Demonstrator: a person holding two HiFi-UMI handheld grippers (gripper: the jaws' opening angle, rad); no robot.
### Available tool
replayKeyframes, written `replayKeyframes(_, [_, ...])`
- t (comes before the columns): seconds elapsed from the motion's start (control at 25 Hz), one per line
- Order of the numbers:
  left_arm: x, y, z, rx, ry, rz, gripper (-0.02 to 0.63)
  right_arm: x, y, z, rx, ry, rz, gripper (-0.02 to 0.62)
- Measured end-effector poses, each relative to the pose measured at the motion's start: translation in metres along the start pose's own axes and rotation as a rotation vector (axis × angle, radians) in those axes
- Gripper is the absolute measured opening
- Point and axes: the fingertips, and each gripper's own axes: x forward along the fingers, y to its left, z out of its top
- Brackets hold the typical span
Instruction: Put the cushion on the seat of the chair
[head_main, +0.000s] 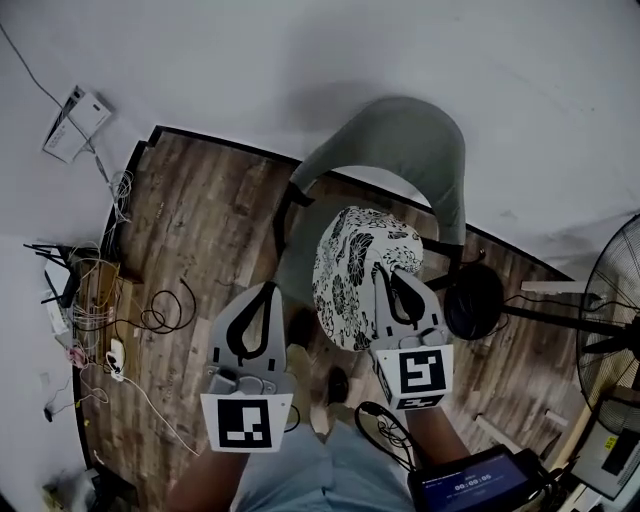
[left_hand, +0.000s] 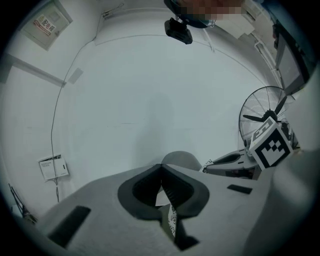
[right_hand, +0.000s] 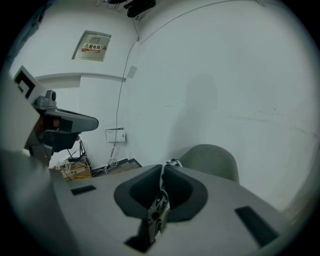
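Left gripper (head_main: 269, 290) and right gripper (head_main: 381, 268) both clench the round floral fabric cushion (head_main: 345, 275). The curved grey chair (head_main: 400, 140) stands just ahead.

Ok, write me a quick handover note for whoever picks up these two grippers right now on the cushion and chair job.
Left claw: shut on a strip of the floral cushion.
Right claw: shut on the cushion's edge.
Things: the cushion hangs between the claws in front of the grey chair. In the head view it covers most of the seat. Whether it touches the seat cannot be told.
Done: cushion gripped and held at the chair.
Left: lower it flat onto the seat, open both claws, pull back.
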Motion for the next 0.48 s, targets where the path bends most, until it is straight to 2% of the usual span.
replayKeyframes(0.24, [0.014, 0.045, -0.028, -0.012, 0.059, 0.016, 0.009, 0.06, 0.024, -0.011, -0.003, 0.026, 0.025, 0.017])
replayKeyframes(0.48, [0.031, 0.072, -0.056, -0.038, 0.091, 0.018, 0.009, 0.112, 0.039, -0.03, -0.002, 0.044, 0.029, 0.017])
